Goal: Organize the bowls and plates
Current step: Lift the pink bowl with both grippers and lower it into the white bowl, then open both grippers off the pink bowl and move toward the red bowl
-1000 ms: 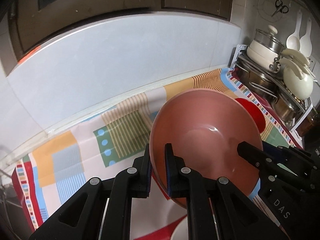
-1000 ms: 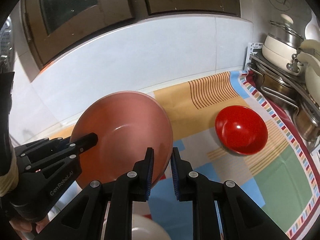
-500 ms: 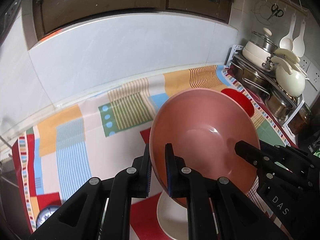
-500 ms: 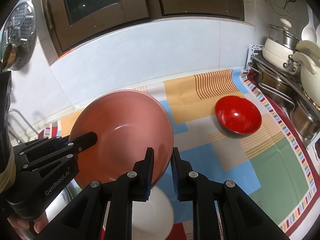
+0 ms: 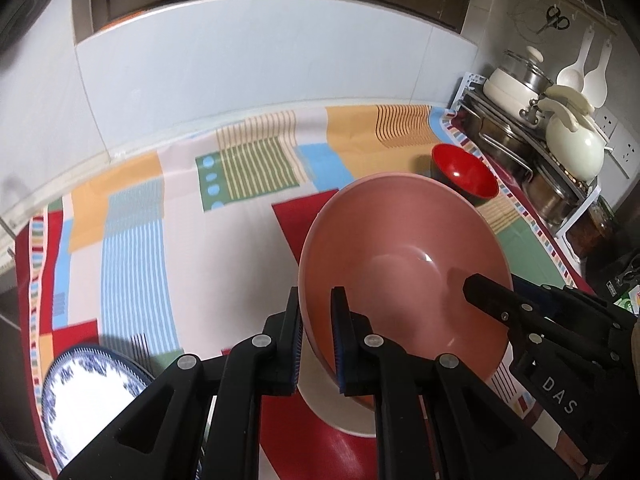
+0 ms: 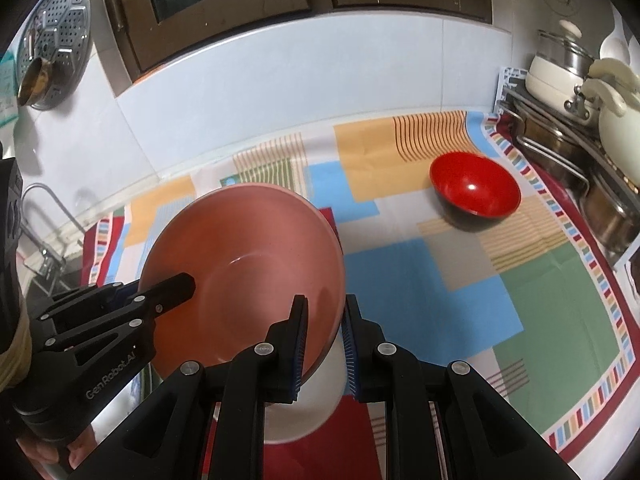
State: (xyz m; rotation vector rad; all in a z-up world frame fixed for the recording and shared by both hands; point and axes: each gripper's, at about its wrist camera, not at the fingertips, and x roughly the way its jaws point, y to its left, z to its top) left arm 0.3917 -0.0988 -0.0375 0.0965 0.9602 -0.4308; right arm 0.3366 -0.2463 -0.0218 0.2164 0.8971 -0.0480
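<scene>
Dishes on a patterned cloth, counted.
Two bowls, pink [image 5: 404,264] and red [image 6: 474,196]; two plates, white [image 6: 316,404] and blue-patterned [image 5: 86,396].

The large bowl [image 5: 404,264] hangs between the left tongs [image 5: 316,332] and right tongs [image 6: 324,344], above a plate [image 6: 316,404] on the desk [image 6: 560,320]. A small bowl [image 6: 476,192] sits far right, near the pot rack [image 5: 532,168]. A patterned plate [image 5: 88,396] lies near left.
</scene>
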